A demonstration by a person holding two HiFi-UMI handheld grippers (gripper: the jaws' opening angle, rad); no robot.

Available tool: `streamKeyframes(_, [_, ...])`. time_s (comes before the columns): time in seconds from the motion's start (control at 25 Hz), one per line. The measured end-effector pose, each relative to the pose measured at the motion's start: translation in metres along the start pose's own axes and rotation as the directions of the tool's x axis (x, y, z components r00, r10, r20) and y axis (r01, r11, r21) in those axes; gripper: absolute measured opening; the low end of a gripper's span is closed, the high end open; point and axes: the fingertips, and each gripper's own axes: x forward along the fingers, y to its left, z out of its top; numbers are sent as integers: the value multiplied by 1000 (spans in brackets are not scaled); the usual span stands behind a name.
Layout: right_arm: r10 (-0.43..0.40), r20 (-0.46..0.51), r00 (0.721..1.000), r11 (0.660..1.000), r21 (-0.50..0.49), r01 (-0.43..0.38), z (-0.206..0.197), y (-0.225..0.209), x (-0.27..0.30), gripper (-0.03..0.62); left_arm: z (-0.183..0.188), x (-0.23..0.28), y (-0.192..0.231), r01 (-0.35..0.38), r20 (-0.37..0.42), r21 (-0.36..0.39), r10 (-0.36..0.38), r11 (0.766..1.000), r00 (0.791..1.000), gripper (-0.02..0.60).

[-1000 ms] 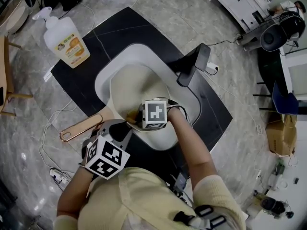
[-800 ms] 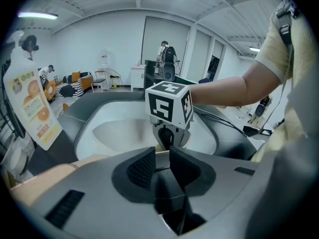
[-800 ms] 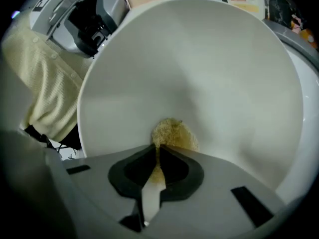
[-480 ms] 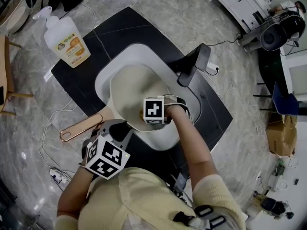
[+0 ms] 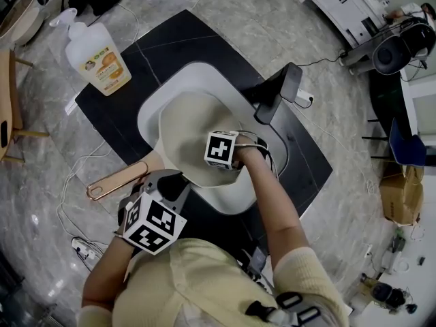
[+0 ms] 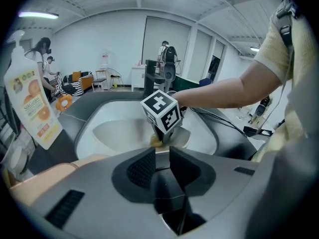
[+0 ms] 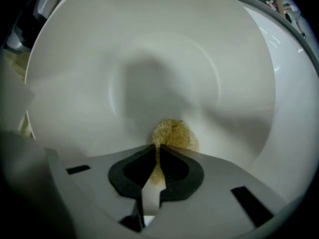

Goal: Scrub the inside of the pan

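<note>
A cream pan (image 5: 185, 122) lies in a white sink (image 5: 204, 73), its wood and copper handle (image 5: 112, 182) pointing left. My left gripper (image 5: 178, 179) is at the pan's near rim beside the handle base, jaws nearly together on the rim (image 6: 160, 151). My right gripper (image 5: 226, 166) reaches down into the pan under its marker cube. It is shut on a yellow scrubbing pad (image 7: 172, 133), which presses against the pan's inner surface (image 7: 149, 59). From the left gripper view the pad (image 6: 156, 142) shows just below the cube. The head view hides the pad.
A soap pump bottle (image 5: 99, 56) stands at the back left on the black counter slab (image 5: 109, 107). A black faucet (image 5: 276, 94) overhangs the sink's right side. Cables (image 5: 71, 182) and a power strip (image 5: 85, 251) lie on the marble floor.
My right gripper has slid the pad to the right and slightly farther across the pan's inside. The left gripper and the pan have stayed put.
</note>
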Motion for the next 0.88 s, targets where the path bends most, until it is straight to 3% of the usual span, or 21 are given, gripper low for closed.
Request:
streamKeyframes(0.48, [-159, 93, 983, 973, 184, 140, 14, -48, 3, 38, 0, 0, 1, 6, -4, -8, -6, 1000, 1000, 93])
streamKeyframes(0.88, [-207, 222, 953, 950, 278, 141, 34, -58, -5, 38, 0, 0, 1, 7, 0, -7, -7, 1000, 1000, 92])
